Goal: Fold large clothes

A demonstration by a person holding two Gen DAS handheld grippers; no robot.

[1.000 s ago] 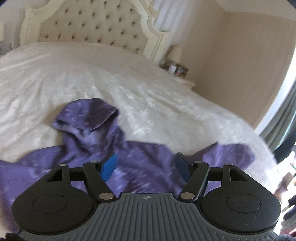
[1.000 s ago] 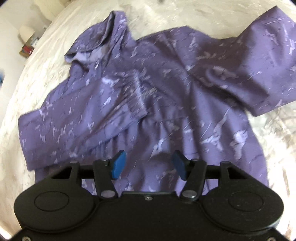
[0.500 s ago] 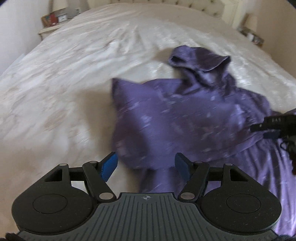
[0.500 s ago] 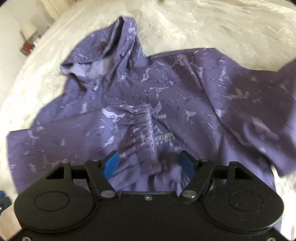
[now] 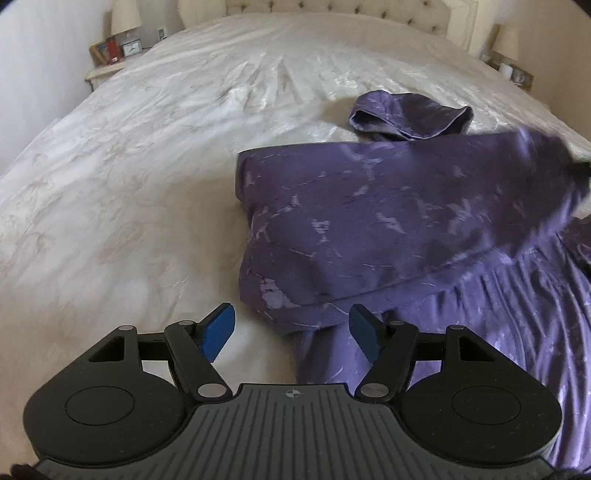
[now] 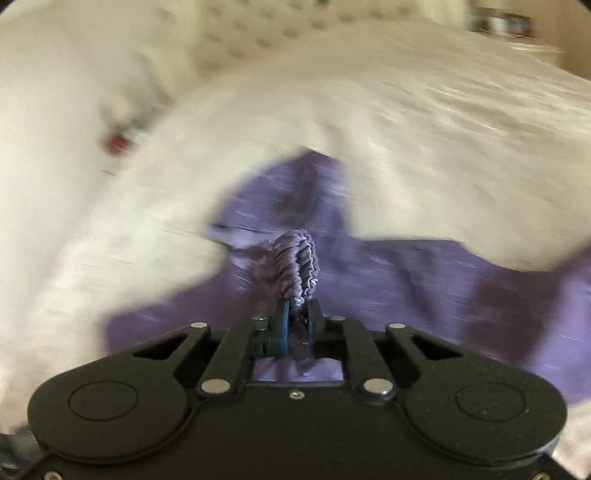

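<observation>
A purple patterned hoodie [image 5: 369,229] lies on the white bed [image 5: 129,192], its hood [image 5: 410,114] toward the headboard and one sleeve folded across the body. My left gripper [image 5: 291,328] is open and empty, just above the hoodie's near left edge. My right gripper [image 6: 297,314] is shut on the ribbed sleeve cuff [image 6: 295,266] and holds it lifted over the hoodie [image 6: 406,288]. The right wrist view is blurred by motion.
A tufted headboard [image 5: 332,11] stands at the far end. Nightstands with lamps and small items sit at the far left [image 5: 114,51] and far right [image 5: 513,62]. White bedspread spreads to the left of the hoodie.
My right gripper has closed on the sleeve cuff and lifted it, swinging its view toward the headboard. My left gripper has stayed open and come nearer the hoodie's left edge.
</observation>
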